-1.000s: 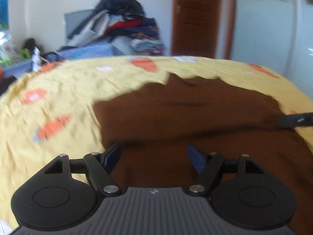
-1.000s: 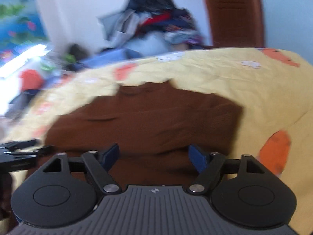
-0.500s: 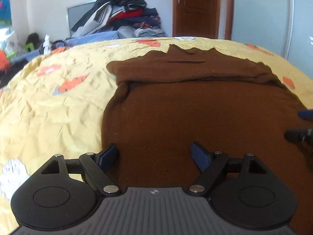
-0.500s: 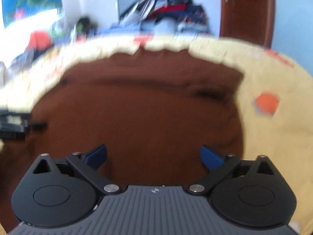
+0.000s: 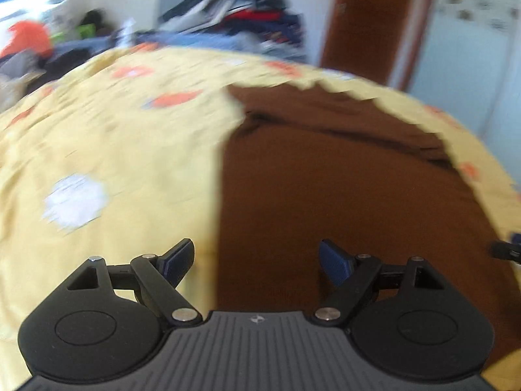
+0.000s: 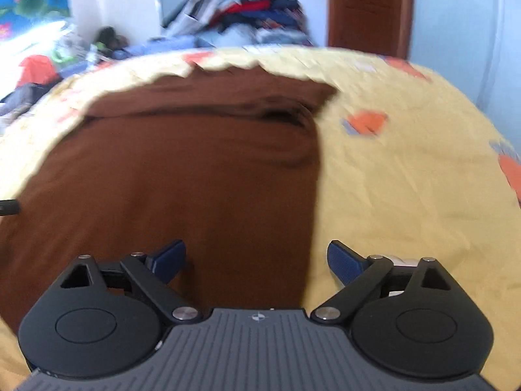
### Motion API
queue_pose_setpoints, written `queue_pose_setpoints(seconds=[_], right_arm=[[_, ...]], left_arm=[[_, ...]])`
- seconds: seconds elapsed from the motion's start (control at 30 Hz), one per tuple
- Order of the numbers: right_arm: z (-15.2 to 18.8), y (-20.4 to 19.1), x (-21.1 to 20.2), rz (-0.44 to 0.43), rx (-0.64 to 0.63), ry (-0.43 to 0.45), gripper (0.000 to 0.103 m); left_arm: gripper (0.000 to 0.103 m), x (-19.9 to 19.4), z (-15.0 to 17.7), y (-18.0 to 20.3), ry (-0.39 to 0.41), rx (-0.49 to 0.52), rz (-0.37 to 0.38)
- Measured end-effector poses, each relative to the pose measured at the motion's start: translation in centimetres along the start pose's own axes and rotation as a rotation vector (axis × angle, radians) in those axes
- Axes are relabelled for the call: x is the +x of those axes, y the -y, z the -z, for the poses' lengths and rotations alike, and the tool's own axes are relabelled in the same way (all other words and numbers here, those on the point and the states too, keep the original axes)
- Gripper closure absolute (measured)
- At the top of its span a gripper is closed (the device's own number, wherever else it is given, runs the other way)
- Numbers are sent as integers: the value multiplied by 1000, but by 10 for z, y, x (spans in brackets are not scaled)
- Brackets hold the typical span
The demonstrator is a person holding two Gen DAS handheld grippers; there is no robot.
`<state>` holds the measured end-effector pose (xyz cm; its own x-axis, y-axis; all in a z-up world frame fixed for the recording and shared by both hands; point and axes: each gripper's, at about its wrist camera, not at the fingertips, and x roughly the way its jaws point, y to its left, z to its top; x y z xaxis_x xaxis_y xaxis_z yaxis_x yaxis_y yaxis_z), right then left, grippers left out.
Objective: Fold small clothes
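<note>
Left wrist view: brown garment flat on the yellow bed, far end already folded over, further folds judged pending, left hand-held gripper and right hand-held gripper both spread wide, holding nothing, straddling its side edges.

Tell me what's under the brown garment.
The brown garment lies flat on the yellow patterned bedsheet, which shows all around it. Anything beneath the fabric itself is covered.
</note>
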<state>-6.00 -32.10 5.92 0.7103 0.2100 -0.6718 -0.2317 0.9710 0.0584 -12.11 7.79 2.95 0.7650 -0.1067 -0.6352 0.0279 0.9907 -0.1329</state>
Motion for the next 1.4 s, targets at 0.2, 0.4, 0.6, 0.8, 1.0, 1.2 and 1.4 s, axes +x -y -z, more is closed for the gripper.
queue_pose_setpoints(seconds=[0.2,0.4,0.6,0.8,1.0,1.2,1.4], right_arm=[[8,-39,36,-42,-81,-71,0],[25,-8,21,-7,-106,-13,0],[17,-50,-4,-75,-128,10,0],[43,-50,4,-108,-184,-29,0],[40,-29,-17,-20,-74,-64,0],[61,-61,-14,-122,-242,-34,0],[43,13,-40,-136,40,-75,0]], left_arm=[[15,20,30,56,22,267,-26],[15,1,38,22,12,274,-71],[15,-27,35,37,37,236,19],[14,-23,61,30,-26,262,78],[13,-44,60,16,-44,221,44],[12,-41,67,28,-54,275,74],[12,-55,53,-38,-96,-62,49]])
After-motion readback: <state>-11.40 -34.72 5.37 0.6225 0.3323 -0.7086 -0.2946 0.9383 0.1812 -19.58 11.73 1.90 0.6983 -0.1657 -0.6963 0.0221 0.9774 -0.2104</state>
